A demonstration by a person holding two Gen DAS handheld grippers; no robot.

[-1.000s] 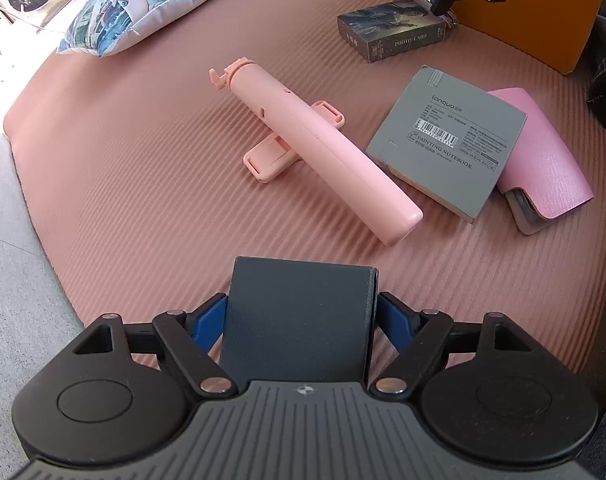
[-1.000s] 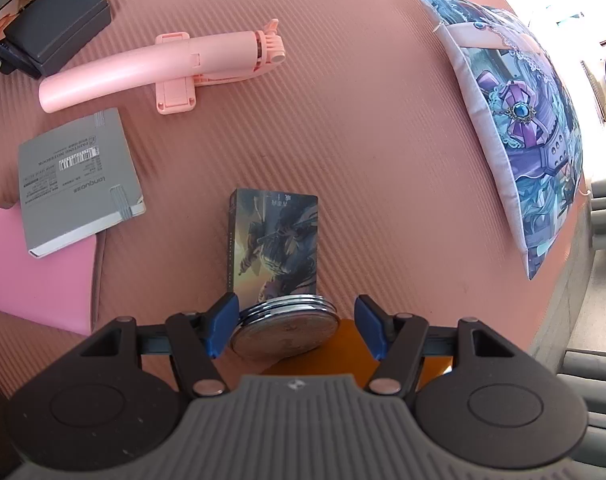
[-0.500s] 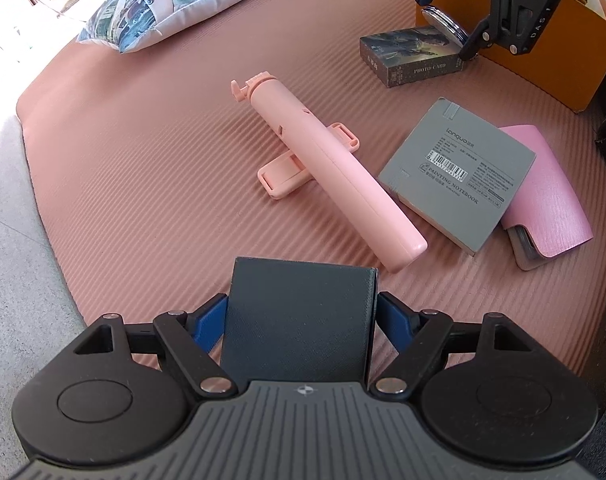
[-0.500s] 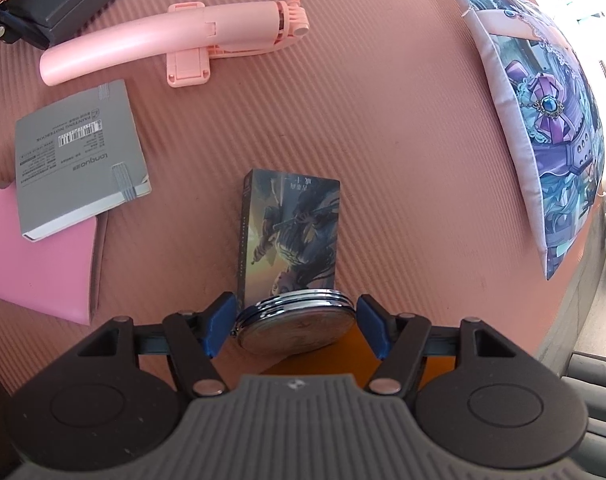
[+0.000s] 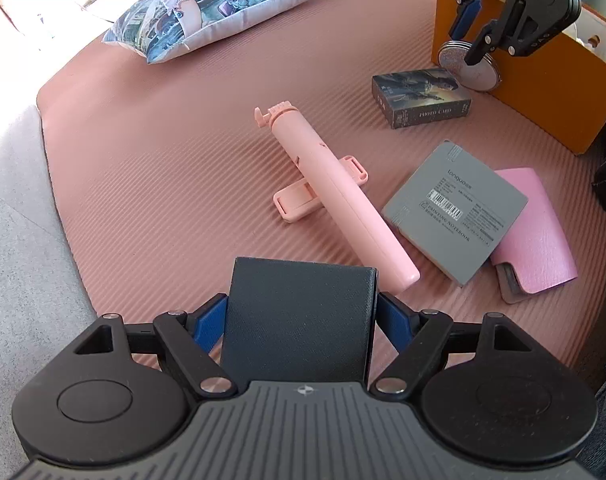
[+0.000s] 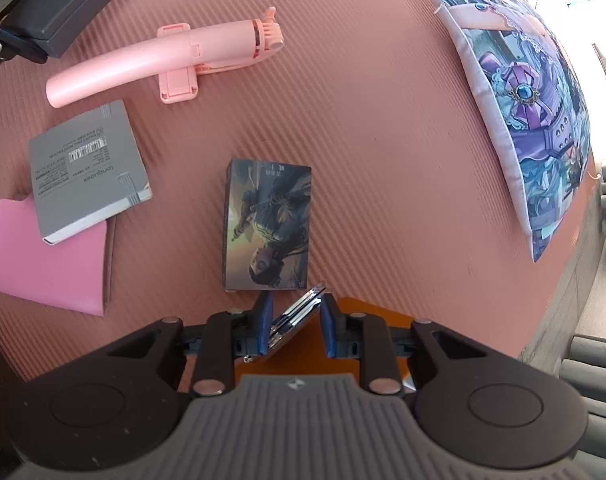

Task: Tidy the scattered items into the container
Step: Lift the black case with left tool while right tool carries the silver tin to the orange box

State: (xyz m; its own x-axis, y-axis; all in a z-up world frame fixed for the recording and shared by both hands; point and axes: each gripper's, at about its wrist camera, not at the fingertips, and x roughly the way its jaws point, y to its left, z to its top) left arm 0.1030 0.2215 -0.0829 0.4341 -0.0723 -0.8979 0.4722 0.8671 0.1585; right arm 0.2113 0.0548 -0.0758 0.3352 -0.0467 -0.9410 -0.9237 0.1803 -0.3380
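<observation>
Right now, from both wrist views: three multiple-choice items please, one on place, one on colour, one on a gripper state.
1. What does the grey notebook partly lie on?
A. pink wallet
B. pillow
C. card box

2. What colour is the container?
A. blue
B. orange
C. white

3. What is in the left hand-held gripper?
A. nothing
B. selfie stick
C. dark box

Answers:
1 A, the notebook's edge overlaps the wallet.
2 B, its walls are orange.
3 C, both blue pads press the dark box's sides; the pink selfie stick lies on the mat.
</observation>
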